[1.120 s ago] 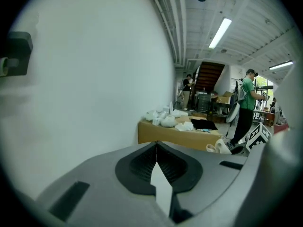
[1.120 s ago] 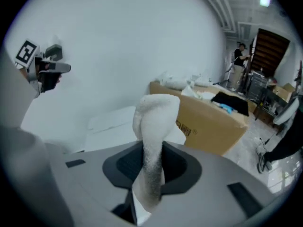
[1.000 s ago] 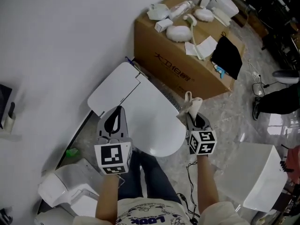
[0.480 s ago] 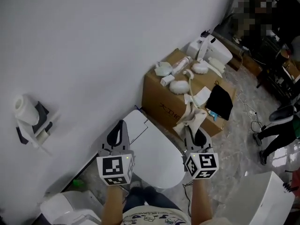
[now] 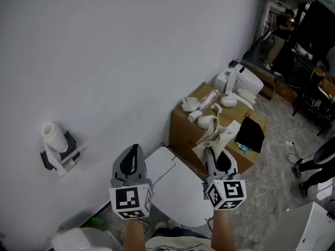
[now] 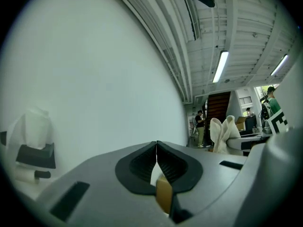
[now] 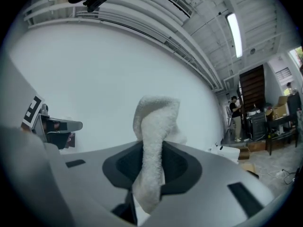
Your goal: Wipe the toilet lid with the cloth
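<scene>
— The right claw [image 5: 213,151] is pinching the white cloth [image 5: 211,133], holding it up, clear of the toilet lid [image 5: 180,192] below.
— And the left claw [image 5: 133,153] is hovering empty, jaws pressed together.

No legible text anywhere. Brown cardboard box [image 5: 180,132]: side print mostly hidden, too small to read. White printed shirt [image 5: 172,243] at bottom edge of head view: dark lettering cut off, unreadable.
</scene>
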Action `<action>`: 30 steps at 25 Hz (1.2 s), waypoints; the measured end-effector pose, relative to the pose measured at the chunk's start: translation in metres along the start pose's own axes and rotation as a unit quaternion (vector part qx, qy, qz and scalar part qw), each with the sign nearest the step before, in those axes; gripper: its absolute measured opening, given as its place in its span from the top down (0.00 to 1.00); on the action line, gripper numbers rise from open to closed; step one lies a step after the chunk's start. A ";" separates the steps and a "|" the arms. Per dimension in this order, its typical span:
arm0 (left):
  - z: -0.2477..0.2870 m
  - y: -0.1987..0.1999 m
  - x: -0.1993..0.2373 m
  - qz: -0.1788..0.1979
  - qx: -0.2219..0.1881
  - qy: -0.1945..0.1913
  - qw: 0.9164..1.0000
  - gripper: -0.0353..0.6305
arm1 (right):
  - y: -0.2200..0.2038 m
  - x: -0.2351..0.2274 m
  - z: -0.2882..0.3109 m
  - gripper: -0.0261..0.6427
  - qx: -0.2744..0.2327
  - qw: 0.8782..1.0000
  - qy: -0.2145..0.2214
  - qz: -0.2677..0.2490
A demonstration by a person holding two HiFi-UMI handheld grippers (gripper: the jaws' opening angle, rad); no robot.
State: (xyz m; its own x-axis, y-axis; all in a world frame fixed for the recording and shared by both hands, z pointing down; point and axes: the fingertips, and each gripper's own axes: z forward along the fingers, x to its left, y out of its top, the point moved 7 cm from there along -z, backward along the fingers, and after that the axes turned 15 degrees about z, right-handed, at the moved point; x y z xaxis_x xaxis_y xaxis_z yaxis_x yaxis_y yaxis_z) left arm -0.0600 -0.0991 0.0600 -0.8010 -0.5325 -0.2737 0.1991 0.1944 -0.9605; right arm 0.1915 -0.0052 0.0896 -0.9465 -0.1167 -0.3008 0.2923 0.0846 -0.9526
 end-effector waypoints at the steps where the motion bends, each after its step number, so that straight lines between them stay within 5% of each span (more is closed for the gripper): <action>1: -0.004 0.001 0.002 0.003 -0.002 0.004 1.000 0.93 | 0.001 0.003 -0.002 0.84 -0.002 1.000 0.002 0.002; 30: -0.018 0.010 0.000 -0.004 -0.002 0.011 1.000 0.93 | 0.012 0.016 -0.015 0.84 -0.008 1.000 0.015 0.003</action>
State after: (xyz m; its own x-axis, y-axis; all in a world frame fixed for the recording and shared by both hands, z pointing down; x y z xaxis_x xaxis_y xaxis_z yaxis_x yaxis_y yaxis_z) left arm -0.0683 -0.0826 0.0515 -0.8145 -0.5161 -0.2650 0.1910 0.1928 -0.9625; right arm 0.1779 0.0086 0.0744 -0.9486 -0.0862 -0.3047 0.2960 0.1002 -0.9499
